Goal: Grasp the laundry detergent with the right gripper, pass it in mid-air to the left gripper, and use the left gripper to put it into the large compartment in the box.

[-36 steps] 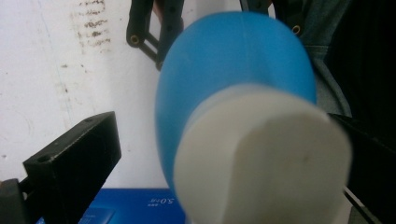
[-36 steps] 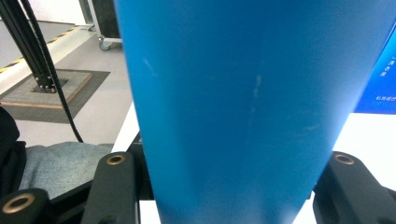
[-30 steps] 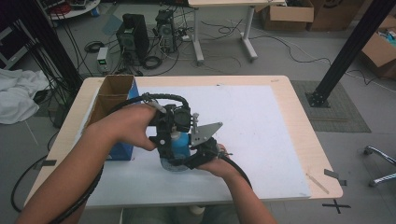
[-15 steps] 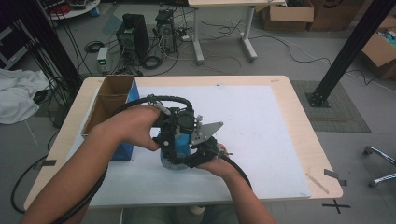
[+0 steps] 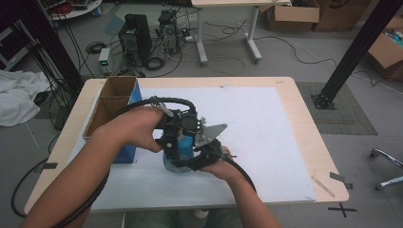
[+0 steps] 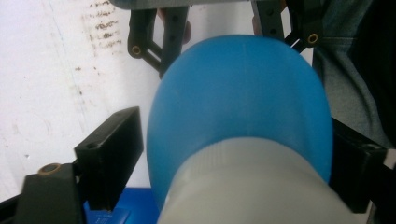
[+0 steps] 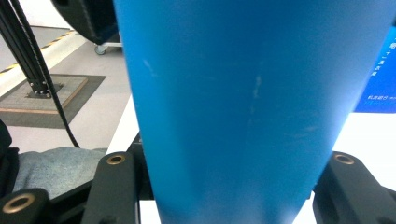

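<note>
Where both meet, each hand-held gripper point(image 5: 183, 147) clamps blue bottle point(image 6: 243, 107).

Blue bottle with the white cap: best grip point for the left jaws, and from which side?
Judging by shape: the white cap, from above along the bottle's axis. It is narrower than the blue bottle, whose rounded shoulder could slip. The right gripper already flanks the body.

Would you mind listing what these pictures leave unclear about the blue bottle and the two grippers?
- Blue bottle, high view: hands and both grippers cover most of it.
- Bottle's base, right gripper view: cut off by the bottom edge.
- Left gripper: right jaw's contact hidden behind the bottle.
- Box contents, high view: walls hide the inside.
</note>
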A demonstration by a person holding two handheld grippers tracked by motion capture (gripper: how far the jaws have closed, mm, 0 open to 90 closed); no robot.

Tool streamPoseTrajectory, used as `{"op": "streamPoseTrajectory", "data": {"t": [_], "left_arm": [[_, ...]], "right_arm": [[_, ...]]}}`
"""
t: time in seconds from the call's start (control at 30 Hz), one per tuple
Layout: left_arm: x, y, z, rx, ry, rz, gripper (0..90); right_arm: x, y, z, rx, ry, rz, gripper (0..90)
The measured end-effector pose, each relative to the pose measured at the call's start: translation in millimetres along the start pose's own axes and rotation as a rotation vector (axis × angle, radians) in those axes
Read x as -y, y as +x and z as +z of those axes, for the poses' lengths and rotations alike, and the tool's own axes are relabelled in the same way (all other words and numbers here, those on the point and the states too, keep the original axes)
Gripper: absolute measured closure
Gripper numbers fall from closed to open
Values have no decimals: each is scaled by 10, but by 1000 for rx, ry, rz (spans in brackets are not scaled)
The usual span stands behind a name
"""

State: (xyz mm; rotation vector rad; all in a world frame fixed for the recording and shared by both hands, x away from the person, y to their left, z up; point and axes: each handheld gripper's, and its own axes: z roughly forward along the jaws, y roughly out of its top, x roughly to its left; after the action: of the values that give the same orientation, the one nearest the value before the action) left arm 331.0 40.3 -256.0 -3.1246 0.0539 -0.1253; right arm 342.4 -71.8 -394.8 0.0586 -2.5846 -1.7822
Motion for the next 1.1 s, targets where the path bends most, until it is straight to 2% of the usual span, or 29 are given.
{"op": "streamPoseTrajectory", "data": {"t": [0.23,0.53,0.93,1.1], "left_arm": [[17,2,6,-6,14,-4,239],[32,-13,16,1,19,-11,313],[31,-20,15,-7,16,-8,340],[31,-18,9,10,23,-13,370]], "right_arm": [[-2,-7,5,3,-3,-6,449],[-1,1,14,-3,4,10,450],[-1,1,40,-9,0,13,450],[-5,5,34,-8,2,11,451]]}}
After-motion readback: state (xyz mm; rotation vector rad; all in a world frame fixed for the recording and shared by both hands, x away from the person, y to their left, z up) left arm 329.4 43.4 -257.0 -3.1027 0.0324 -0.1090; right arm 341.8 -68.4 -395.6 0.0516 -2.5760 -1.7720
